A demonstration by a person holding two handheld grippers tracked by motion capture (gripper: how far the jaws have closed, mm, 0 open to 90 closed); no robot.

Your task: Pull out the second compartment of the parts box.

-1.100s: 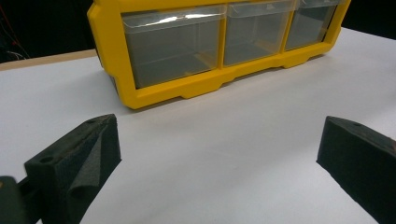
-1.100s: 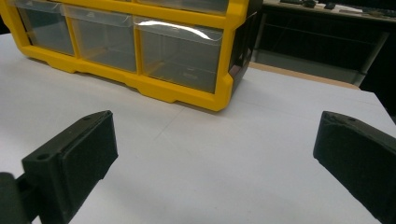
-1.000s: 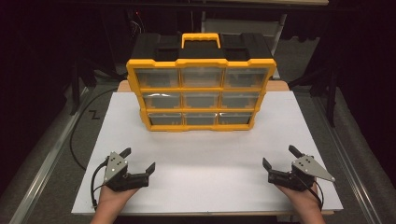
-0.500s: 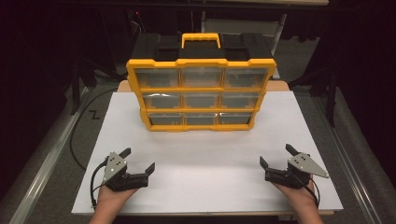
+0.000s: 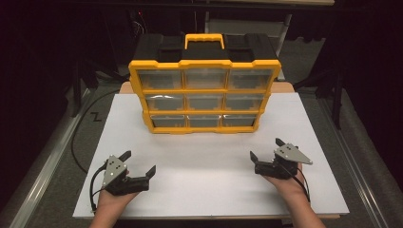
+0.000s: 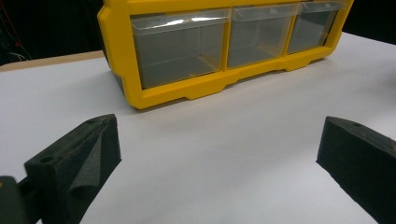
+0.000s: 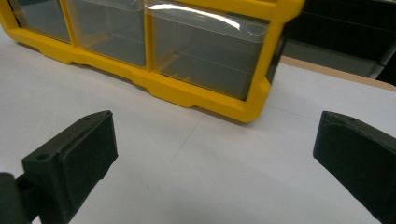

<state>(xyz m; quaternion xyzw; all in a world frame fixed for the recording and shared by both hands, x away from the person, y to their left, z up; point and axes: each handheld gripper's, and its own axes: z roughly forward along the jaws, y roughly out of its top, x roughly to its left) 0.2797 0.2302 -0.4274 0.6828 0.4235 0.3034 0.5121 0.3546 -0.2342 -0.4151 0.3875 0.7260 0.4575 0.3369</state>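
Yellow organiser case (image 5: 204,95) with nine clear drawers (image 5: 204,101) in three rows, black body and a yellow carry handle (image 5: 204,40) on top, standing upright on the white worktop (image 5: 214,190), ahead of both claws and between their lines of reach. All drawers appear shut and flush with the frame; their contents cannot be made out. In the left gripper view the bottom-row drawers (image 6: 180,46) lie ahead of the jaws and apart from them; in the right gripper view the case corner (image 7: 259,100) lies likewise ahead. Left claw (image 5: 138,164), held in the person's left hand (image 5: 111,199), rests low over the worktop with jaws spread wide and nothing between them. Right claw (image 5: 266,149), in the right hand (image 5: 287,183), is equally wide and holds nothing. Judged progress: at the outset; neither claw touches the case, no drawer is drawn out, so approach, grasp and any opening remain to be done
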